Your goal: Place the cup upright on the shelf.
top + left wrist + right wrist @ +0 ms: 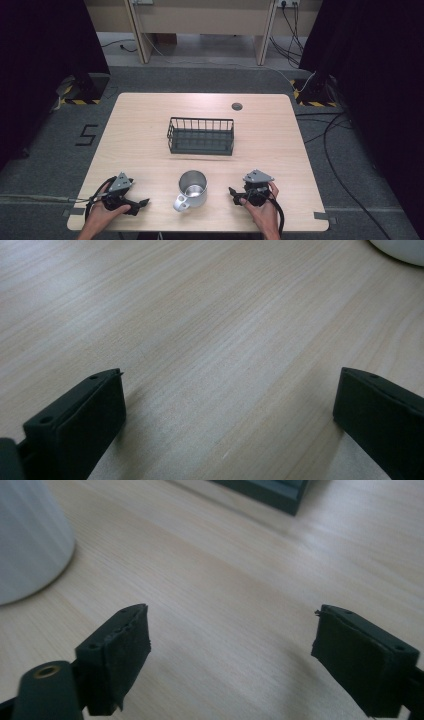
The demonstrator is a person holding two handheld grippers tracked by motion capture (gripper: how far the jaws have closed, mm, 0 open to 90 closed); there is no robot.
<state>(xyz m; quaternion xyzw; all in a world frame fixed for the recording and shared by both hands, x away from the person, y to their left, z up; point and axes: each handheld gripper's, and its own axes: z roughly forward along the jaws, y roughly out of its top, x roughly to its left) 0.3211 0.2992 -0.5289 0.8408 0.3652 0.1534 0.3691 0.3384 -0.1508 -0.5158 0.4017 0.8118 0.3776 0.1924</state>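
Observation:
A metal mug (192, 190) with a white handle stands upright near the front middle of the wooden table (150, 130). Behind it sits a dark wire basket (201, 135). My left gripper (140, 205) rests at the front left, held by a hand, its jaws pointing right toward the mug. In the left gripper view the gripper (227, 405) is open over bare wood, with the mug's edge (400, 247) at the top right. My right gripper (235, 195) lies at the front right, pointing left at the mug. In its own view the gripper (230, 640) is open and empty, the mug (30, 540) at left.
A small round grommet (237, 106) is set in the table near the far edge. Cables (345, 165) run over the grey floor to the right. The basket's corner (270, 492) lies at the top of the right gripper view.

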